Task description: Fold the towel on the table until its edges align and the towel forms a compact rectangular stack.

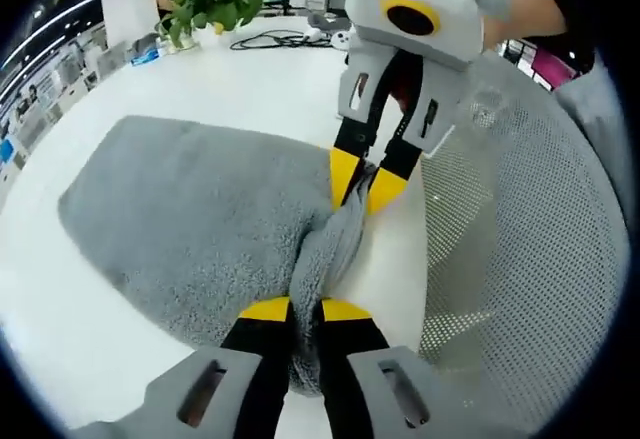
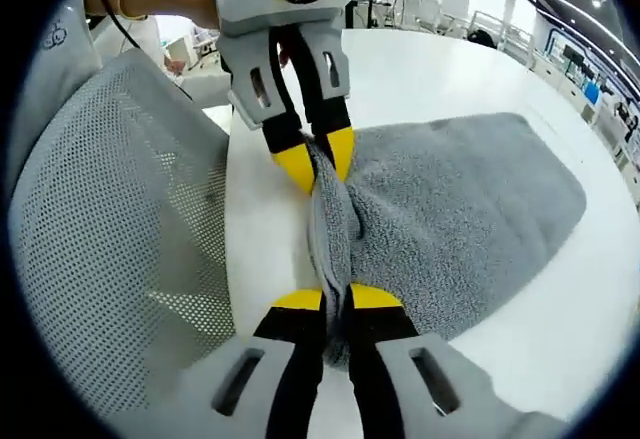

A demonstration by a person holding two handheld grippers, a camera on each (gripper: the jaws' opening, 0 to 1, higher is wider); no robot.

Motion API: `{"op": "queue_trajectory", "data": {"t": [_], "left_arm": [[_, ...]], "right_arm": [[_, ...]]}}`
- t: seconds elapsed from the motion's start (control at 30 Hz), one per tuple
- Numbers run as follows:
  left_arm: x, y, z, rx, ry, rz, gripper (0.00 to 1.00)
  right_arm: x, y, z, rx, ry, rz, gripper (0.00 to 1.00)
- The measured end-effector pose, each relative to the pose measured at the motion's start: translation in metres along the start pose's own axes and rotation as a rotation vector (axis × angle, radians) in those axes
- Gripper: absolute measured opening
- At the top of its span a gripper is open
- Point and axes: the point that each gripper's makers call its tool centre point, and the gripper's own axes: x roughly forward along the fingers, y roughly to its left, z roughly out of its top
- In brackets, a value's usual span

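Right now my left gripper (image 1: pixel 304 309) is clamped on the near edge of the towel (image 1: pixel 190 219), its yellow-tipped jaws pressed together with a bunched ridge of grey cloth between them. In the left gripper view my right gripper (image 1: pixel 362 181) comes in from the far side, and it too is closed on that same edge, a little further along. The right gripper view gives the mirror of this: the right gripper (image 2: pixel 336 301) pinches the fold at the bottom, and the left gripper (image 2: pixel 314 159) bites the same ridge further up. Between the two holds the edge is drawn into a taut, rope-like roll.

Outward from the jaws, the rest of the towel lies spread on the white table (image 1: pixel 280 79), one rounded corner pointing away from me. It sits near the table's edge, just beside a grey mesh chair (image 1: pixel 520 259). A potted plant (image 1: pixel 205 4) stands well apart at the far side.

I judge the towel soft, thick and light, with a looped pile that grips well but sags and bunches. Holding it at two points of one edge seems right; gripping nearer the corners would keep the edge straighter when I carry it over to meet the opposite edge. The fold looks barely begun.
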Motion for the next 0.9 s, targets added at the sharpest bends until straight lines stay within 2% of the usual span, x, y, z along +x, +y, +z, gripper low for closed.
{"op": "queue_trajectory", "data": {"t": [0.13, 0.5, 0.63, 0.73, 0.8, 0.9], "left_arm": [[-0.0004, -0.0012, -0.0011, -0.008, -0.025, 0.000, 0.08], [0.0006, -0.0028, 0.0000, 0.033, -0.016, 0.016, 0.08], [0.0022, -0.0021, -0.0001, 0.076, 0.033, 0.070, 0.07], [0.0029, -0.0029, 0.0007, 0.093, 0.053, 0.077, 0.06], [0.0020, -0.0017, 0.0001, 0.086, 0.051, 0.077, 0.06], [0.0016, -0.0031, -0.0003, 0.124, 0.051, 0.107, 0.06]], "right_arm": [[-0.0007, 0.0020, 0.0000, 0.008, -0.005, -0.001, 0.05], [-0.0031, 0.0029, 0.0004, 0.039, -0.017, 0.001, 0.05], [-0.0032, 0.0017, 0.0009, 0.083, 0.001, 0.014, 0.04], [-0.0040, 0.0027, 0.0019, 0.103, 0.017, 0.027, 0.04], [-0.0048, 0.0040, 0.0010, 0.099, 0.016, 0.021, 0.04], [-0.0052, 0.0041, 0.0003, 0.027, 0.012, -0.047, 0.04]]}}
